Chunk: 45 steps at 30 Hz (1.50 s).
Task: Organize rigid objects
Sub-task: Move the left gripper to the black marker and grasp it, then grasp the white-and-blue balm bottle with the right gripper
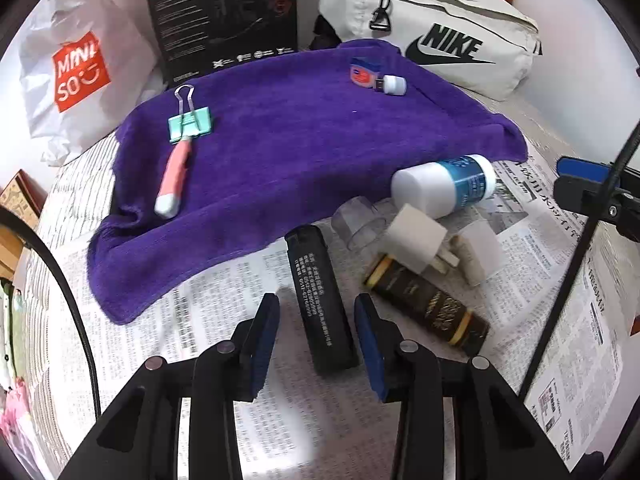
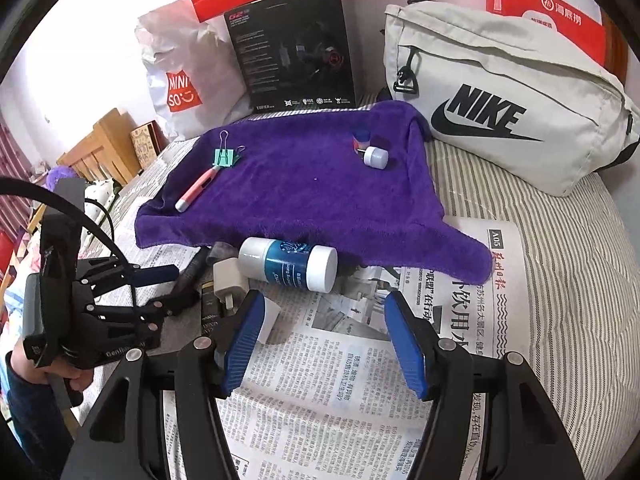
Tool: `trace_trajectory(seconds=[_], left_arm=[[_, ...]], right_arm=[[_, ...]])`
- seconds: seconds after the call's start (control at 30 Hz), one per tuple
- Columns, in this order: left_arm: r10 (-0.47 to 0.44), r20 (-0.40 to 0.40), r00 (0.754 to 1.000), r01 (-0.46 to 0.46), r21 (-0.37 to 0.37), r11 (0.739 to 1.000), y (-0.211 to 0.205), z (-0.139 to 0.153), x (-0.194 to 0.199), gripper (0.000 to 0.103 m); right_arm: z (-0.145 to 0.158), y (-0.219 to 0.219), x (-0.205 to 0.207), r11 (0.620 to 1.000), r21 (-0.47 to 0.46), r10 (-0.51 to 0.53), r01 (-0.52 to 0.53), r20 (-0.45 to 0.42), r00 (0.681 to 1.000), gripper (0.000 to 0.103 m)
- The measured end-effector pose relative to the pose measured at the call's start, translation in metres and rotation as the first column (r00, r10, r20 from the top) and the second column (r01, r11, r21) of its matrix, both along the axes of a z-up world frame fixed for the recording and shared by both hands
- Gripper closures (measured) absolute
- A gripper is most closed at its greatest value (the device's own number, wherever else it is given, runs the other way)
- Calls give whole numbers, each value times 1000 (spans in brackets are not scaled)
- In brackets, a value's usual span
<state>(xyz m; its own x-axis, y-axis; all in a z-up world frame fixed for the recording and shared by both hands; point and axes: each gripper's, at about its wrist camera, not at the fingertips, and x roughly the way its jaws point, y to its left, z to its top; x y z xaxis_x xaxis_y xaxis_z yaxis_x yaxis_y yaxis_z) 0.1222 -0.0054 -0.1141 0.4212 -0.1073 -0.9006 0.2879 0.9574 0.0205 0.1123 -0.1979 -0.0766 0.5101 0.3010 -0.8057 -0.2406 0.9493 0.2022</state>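
While the left gripper [image 1: 316, 312] hangs over the black lighter [image 1: 322, 300] on the newspaper [image 1: 224, 280], its fingers stand apart around it without pressing. The right gripper [image 2: 324, 340] is wide and empty. The white bottle [image 2: 288, 264] lies capped beside the purple towel [image 2: 304, 196].

Behind the purple towel [image 2: 304, 196] you see a beige bag [image 2: 500, 92] printed "NIKE", a black box [image 2: 292, 48] marked "HECATE" and "G2", and a white shopping bag [image 2: 176, 76] with a red "MINI SO" logo. The newspaper [image 2: 472, 280] in front of the towel shows "A05".
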Motion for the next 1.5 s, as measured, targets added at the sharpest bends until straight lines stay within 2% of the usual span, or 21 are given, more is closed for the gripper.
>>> trace_trajectory(seconds=[0.17,0.3,0.63,0.87,0.93,1.0,1.2,1.5], left_arm=[[-10,0,1000,10,5,1000,0,-1,4,67],[-23,1,1000,23,-6,1000,-6,-1,7,79],[-16,7,1000,16,1,1000,-2,-1,8,78],[-9,14,1000,9,-19,1000,1,-2,12,81],[-2,15,1000,2,-18,1000,7,-3,10,81],[-5,24,1000,5,-31,1000,14,-3,6,81],[18,28,999,-16,-56,998,39,-5,-3,81],[9,48,999,-5,-80,997,44,-7,-7,81]], right_arm=[[-4,2,2,1000,-1,4,-4,-13,1000,41],[-6,3,1,1000,-5,14,-14,-16,1000,41],[-12,-3,4,1000,5,1,-1,-34,999,41],[-13,12,11,998,57,17,-15,-43,999,41],[-16,22,18,997,70,17,-14,-51,999,37],[-19,31,25,998,58,1,3,-61,998,32],[-33,54,44,998,8,-53,54,-105,993,32],[-39,66,56,994,-38,-110,106,-117,987,24]])
